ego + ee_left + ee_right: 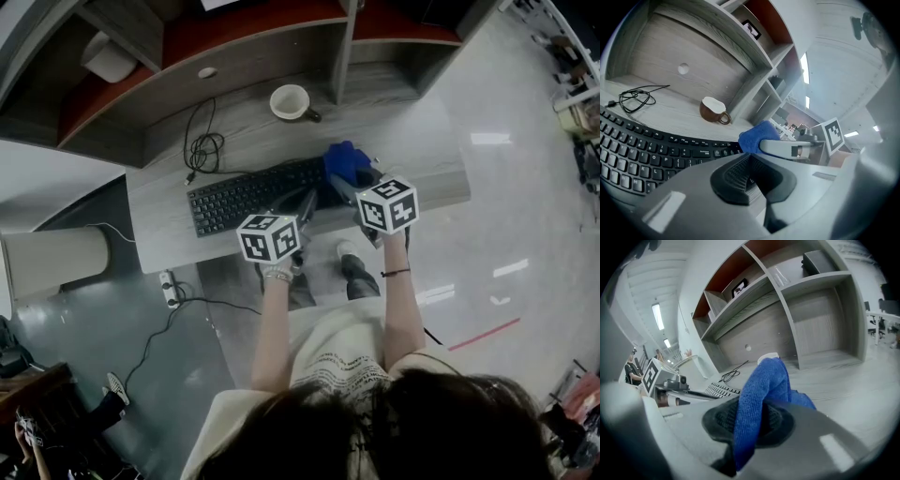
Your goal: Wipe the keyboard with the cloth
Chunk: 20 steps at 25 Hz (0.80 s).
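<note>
A black keyboard (253,195) lies on the grey desk (422,141), and shows too in the left gripper view (642,154). My right gripper (345,183) is shut on a blue cloth (347,161) over the keyboard's right end. In the right gripper view the cloth (764,380) rises in a fold from between the jaws (752,420). My left gripper (305,202) hovers over the keyboard's front edge, just left of the cloth. Its jaws (749,176) are shut with nothing between them. The cloth (754,136) shows just beyond them.
A brown and white cup (291,101) stands behind the keyboard, near the shelf divider. A coiled black cable (202,145) lies at the back left of the desk. Shelves (234,37) rise behind. A power strip (170,288) sits on the floor under the desk edge.
</note>
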Tool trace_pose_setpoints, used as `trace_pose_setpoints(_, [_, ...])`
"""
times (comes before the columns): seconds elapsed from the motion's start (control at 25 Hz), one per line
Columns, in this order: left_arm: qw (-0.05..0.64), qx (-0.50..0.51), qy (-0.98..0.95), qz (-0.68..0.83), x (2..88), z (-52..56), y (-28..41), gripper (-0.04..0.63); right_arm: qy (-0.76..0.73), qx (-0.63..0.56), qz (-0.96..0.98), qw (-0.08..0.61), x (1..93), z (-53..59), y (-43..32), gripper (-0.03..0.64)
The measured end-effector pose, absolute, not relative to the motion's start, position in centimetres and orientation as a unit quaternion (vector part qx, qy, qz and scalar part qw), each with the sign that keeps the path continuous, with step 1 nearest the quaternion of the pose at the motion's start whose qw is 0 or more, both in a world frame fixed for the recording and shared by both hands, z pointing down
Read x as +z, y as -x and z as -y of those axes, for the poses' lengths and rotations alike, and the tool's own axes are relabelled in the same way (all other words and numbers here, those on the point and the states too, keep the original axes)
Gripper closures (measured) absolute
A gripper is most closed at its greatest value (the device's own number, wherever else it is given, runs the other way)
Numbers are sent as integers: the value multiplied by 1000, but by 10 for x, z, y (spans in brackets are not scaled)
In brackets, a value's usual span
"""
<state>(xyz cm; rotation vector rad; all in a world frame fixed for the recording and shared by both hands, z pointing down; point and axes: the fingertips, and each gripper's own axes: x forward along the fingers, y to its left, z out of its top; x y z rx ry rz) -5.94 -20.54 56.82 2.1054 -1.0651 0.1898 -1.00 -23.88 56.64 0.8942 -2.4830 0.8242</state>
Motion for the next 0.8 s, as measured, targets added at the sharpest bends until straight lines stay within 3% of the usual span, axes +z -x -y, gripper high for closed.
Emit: trace_pose_setpoints(0.8, [369,77,-832,408,561,196,96,592,-320,290,885,176,560,226,52,558])
